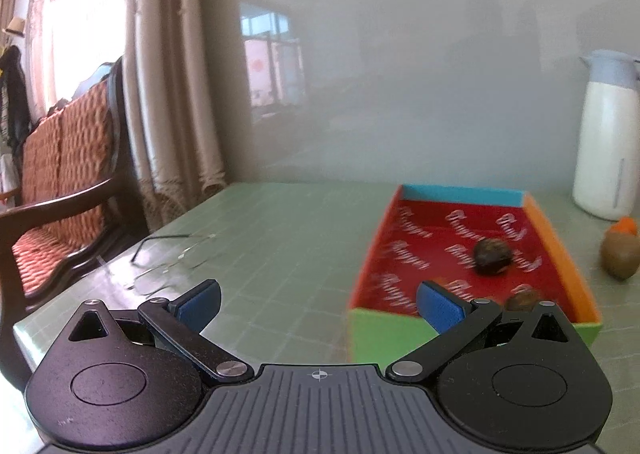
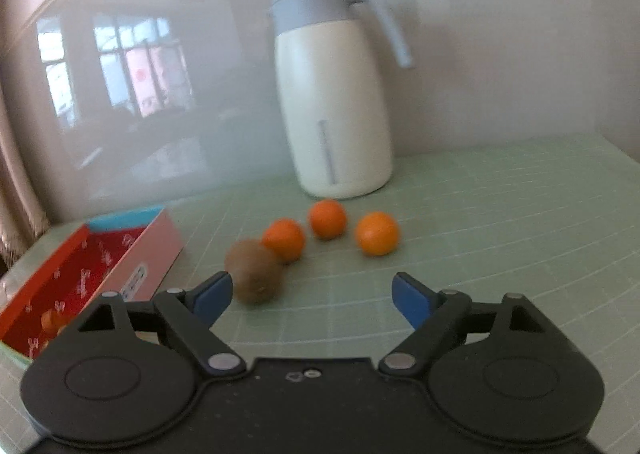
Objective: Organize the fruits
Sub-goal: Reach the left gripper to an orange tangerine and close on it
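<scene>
A shallow box with a red patterned floor (image 1: pixel 424 250) lies on the green table; it also shows at the left of the right wrist view (image 2: pixel 76 274). Inside it lie a brown kiwi (image 1: pixel 492 256) and a second brown fruit (image 1: pixel 522 300) near its front wall. My left gripper (image 1: pixel 318 304) is open and empty, at the box's front left corner. My right gripper (image 2: pixel 312 294) is open and empty, just short of a brown kiwi (image 2: pixel 254 276) on the table. Three oranges (image 2: pixel 283 239) (image 2: pixel 327 219) (image 2: pixel 377 234) lie beyond it. Orange fruit (image 2: pixel 50 321) shows inside the box.
A white thermos jug with a grey lid (image 2: pixel 334 94) stands against the wall behind the oranges; it also shows in the left wrist view (image 1: pixel 606 134). A pair of glasses (image 1: pixel 172 254) lies on the table at the left. A wooden bench (image 1: pixel 60 182) stands past the table's left edge.
</scene>
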Demonstrator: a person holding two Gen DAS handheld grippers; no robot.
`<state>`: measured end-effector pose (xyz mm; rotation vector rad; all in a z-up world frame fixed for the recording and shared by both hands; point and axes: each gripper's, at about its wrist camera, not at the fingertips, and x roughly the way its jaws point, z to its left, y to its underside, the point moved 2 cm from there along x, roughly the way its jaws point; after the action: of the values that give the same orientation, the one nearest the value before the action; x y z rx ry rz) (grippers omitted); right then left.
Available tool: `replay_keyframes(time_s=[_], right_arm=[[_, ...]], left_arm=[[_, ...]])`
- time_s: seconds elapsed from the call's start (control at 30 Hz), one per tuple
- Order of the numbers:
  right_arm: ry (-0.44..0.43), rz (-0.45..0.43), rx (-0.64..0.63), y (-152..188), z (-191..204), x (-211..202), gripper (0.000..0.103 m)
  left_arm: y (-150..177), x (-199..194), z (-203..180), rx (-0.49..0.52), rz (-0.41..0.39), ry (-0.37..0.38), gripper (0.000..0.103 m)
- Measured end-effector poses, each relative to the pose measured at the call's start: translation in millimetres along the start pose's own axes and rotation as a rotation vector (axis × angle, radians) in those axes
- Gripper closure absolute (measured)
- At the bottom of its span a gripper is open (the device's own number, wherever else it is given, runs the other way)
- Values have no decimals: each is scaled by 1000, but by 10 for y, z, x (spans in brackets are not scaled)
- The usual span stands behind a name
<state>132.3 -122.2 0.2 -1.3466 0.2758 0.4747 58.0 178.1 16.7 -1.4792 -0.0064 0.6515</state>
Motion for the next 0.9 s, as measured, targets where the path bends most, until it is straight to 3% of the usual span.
replay_keyframes(time_s=[0.2, 0.9], right_arm=[[54, -39, -4, -26, -233, -57, 16], [227, -88, 34, -122, -1282, -308, 15]], left_arm=[[-68, -23, -380, -14, -2, 82, 0], [-201, -187, -1876, 109, -31, 311, 0]])
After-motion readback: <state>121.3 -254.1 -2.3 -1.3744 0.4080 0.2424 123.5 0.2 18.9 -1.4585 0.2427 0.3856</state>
